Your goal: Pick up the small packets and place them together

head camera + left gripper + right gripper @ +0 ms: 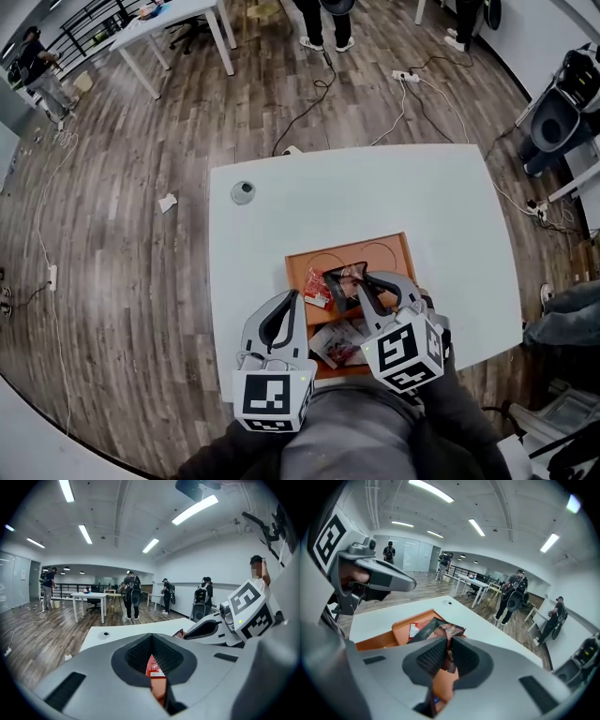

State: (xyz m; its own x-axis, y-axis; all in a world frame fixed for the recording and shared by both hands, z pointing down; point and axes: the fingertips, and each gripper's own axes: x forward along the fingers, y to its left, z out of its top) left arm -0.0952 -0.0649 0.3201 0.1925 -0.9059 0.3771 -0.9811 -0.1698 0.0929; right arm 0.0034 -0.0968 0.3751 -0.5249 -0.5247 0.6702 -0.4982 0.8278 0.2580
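while the right gripper [446, 645] pinches the dark packet [440, 631] by its near edge, the rest of that packet stands up past the jaw tips above the orange tray [401, 624]. it is creased and a little splayed, so it is probably a thin film sachet, light and limp rather than stiff. in the head view the right gripper [349, 279] holds the dark packet [339, 278] over the middle of the orange tray [386, 255], just beside a red packet [317, 289] lying flat near the tray's left wall. some pale packets [339, 343] lie at the tray's near end, partly hidden by the grippers. the left gripper [294, 300] hovers over the tray's left edge. in its own view the left gripper [151, 638] has its jaws brought together with nothing clamped between them, as far as can be told. the red packet [154, 665] shows through the slit below the tips.

the packets likely weigh next to nothing, and their glossy skin may slide in a shallow pinch. one lying flat gives a jaw little to get under, so a raised corner or the sealed seam looks like the best place to take hold. it should sit well back in the ribbed pads. squeezing the seam rather than the belly should spare whatever is inside. held by one edge, a packet like this may droop or swing.
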